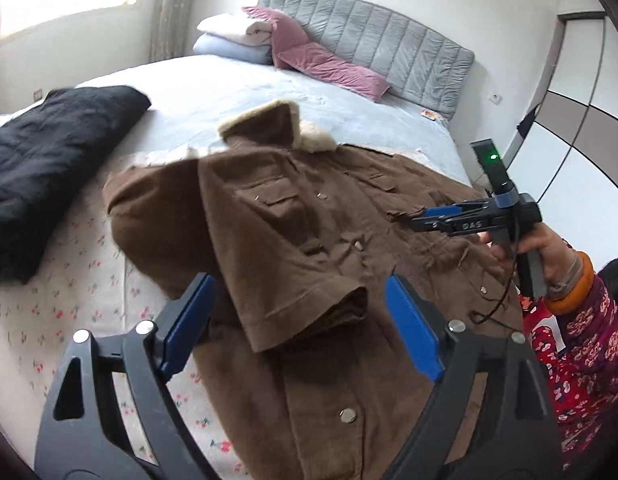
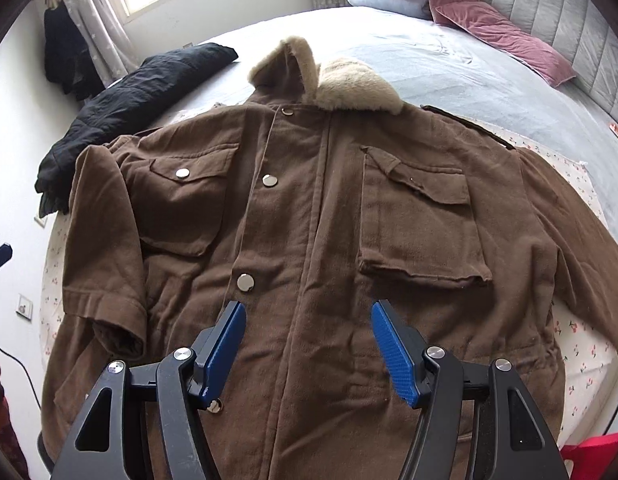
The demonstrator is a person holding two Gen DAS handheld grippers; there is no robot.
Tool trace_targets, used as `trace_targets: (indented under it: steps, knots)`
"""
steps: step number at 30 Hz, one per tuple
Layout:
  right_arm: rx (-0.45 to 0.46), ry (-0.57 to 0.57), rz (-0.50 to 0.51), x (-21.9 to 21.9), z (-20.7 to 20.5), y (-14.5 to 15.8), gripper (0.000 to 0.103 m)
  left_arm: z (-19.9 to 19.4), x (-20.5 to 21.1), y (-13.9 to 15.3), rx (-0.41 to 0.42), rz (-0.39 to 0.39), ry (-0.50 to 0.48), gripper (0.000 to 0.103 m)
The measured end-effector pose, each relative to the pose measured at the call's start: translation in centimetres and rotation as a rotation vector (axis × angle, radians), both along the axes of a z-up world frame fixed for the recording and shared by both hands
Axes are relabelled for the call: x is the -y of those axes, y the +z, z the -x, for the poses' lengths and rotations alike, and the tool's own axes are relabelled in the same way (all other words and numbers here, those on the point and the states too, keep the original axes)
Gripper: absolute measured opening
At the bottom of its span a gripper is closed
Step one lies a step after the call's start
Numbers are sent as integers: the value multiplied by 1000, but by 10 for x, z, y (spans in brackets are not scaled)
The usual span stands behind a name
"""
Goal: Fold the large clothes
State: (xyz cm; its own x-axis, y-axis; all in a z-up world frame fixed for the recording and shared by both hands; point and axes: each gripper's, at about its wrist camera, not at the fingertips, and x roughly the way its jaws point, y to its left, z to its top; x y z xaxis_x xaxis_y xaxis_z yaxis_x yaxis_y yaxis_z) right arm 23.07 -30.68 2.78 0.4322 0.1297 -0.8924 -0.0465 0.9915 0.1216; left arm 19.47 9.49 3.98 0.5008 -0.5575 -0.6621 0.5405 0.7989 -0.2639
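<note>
Brown jacket (image 2: pixel 301 240): lay front-up at the bed (image 2: pixel 449 64) foot edge; left sleeve (image 1: pixel 269 264) folded across chest, right sleeve outstanding. Left gripper (image 1: pixel 301 328) and right gripper (image 2: pixel 309 344): wide, empty.

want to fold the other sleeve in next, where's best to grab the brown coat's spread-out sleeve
Probably at the sleeve edge, well down toward its cuff, which is out of view. It lies flat and spread outward on the brown coat, so come from the outer side, low, with the open right gripper.

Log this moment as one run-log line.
left gripper: open, at folded-in sleeve cuff | right gripper: open, over brown fur-collared jacket front | jacket flat on bed
</note>
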Motion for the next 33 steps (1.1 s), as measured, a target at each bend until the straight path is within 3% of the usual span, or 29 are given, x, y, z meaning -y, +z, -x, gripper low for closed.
trace_targets:
  steps: [4, 8, 9, 10, 11, 13, 15, 17, 19, 23, 26, 29, 31, 33]
  knots:
    - [-15, -26, -58, 1, 3, -11, 66, -26, -14, -53, -231, 81, 77, 87]
    - [-37, -26, -96, -3, 9, -18, 66, -39, 2, -86, -324, 146, 142, 85]
    - [-40, -23, -94, -3, 11, -19, 66, -45, 7, -91, -354, 155, 153, 67]
    - [-43, -22, -93, -4, 13, -20, 66, -53, 13, -97, -399, 162, 150, 18]
    - [-47, -22, -91, -3, 15, -21, 66, -53, 18, -94, -421, 127, 154, 11]
    - [-54, -26, -83, 0, 18, -23, 66, -49, 23, -70, -346, -52, 192, 9]
    - [-64, -33, -69, 5, 20, -24, 66, -44, 14, -31, -203, -281, 249, 9]
    - [-70, -42, -59, 9, 19, -26, 66, -46, -11, 7, -118, -389, 318, 9]
    - [-76, -57, -63, 11, 14, -27, 66, -54, -44, 53, -2, -533, 447, 9]
    - [-69, -52, -95, 1, 3, -27, 66, -89, -108, 107, 137, -791, 694, 9]
    - [-59, -26, -113, -15, -3, -27, 66, -124, -162, 112, 111, -837, 867, 9]
    - [-77, -1, -126, -25, -6, -31, 66, -153, -204, 84, 7, -821, 973, 11]
    - [-87, 13, -116, -25, -9, -31, 66, -170, -223, 49, -120, -830, 1006, 27]
    - [-88, 26, -87, -18, -14, -28, 66, -171, -210, 31, -142, -804, 1019, 35]
